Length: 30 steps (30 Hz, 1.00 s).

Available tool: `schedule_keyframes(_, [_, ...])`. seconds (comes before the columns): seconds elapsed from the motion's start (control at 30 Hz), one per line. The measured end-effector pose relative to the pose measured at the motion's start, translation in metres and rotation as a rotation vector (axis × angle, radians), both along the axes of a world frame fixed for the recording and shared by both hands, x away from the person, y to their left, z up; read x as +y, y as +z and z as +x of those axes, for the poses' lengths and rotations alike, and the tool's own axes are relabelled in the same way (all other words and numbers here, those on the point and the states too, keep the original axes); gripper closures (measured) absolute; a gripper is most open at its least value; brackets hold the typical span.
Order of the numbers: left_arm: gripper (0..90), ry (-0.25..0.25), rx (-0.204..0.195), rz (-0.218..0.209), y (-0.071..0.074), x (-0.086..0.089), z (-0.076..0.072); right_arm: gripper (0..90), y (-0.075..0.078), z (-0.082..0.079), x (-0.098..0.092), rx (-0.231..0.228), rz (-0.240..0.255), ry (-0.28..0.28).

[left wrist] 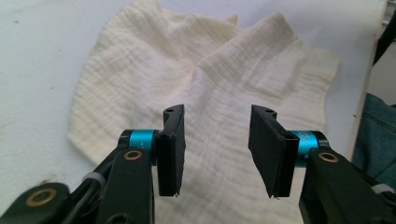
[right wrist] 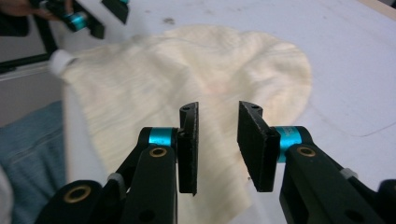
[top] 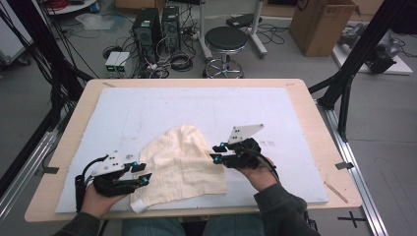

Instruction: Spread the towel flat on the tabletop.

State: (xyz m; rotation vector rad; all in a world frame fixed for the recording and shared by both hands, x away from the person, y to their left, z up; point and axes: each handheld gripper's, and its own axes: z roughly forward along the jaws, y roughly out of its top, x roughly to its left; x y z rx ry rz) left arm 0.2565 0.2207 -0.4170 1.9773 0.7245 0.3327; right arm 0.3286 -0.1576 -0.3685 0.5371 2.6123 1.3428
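A cream, crinkled cloth [top: 182, 162] lies folded on the white foam board [top: 196, 103], rounded at its far end, with a small white tag [top: 137, 206] at its near left corner. My left gripper [top: 144, 173] sits at the cloth's left edge, low over it. Its jaws stand open over the cloth [left wrist: 201, 70], and nothing is between the left gripper's pads [left wrist: 217, 140]. My right gripper [top: 216, 152] hovers at the cloth's right edge. It is open too [right wrist: 217, 135], with the cloth [right wrist: 187, 70] below and beyond its tips and not gripped.
The foam board covers most of the wooden table [top: 74, 128]. A thin wooden stick [top: 336, 191] lies on the table's near right corner. Beyond the far edge stand a black stool [top: 225, 42], computer towers [top: 147, 29] and a cardboard box [top: 322, 24].
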Motion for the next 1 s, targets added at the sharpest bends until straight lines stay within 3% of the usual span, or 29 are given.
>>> schedule_keyframes(0.17, [53.1, 0.009, 0.006, 0.032, -0.008, -0.005, 0.006, 66.9, -0.012, 0.036, 0.009, 0.032, -0.012, -0.053])
schedule_keyframes(0.3, [51.0, 0.019, 0.001, 0.039, -0.011, -0.003, 0.004, 65.3, -0.029, 0.063, 0.010, 0.123, 0.014, -0.101])
schedule_keyframes(0.37, [50.5, 0.023, -0.004, 0.041, -0.011, -0.002, 0.003, 65.3, -0.035, 0.070, 0.013, 0.146, 0.014, -0.113])
schedule_keyframes(0.67, [48.8, 0.042, -0.017, 0.031, -0.009, 0.004, 0.002, 63.1, -0.059, 0.085, 0.027, 0.235, -0.061, -0.122])
schedule_keyframes(0.8, [48.3, 0.046, -0.017, 0.036, -0.010, 0.007, 0.003, 72.7, -0.064, 0.085, 0.032, 0.225, -0.103, -0.118])
schedule_keyframes(0.9, [48.2, 0.047, -0.018, 0.034, -0.010, 0.007, 0.002, 84.7, -0.067, 0.087, 0.034, 0.255, -0.100, -0.105])
schedule_keyframes(1.0, [48.2, 0.048, -0.023, 0.040, -0.009, 0.008, 0.002, 87.3, -0.061, 0.082, 0.033, 0.218, -0.113, -0.102])
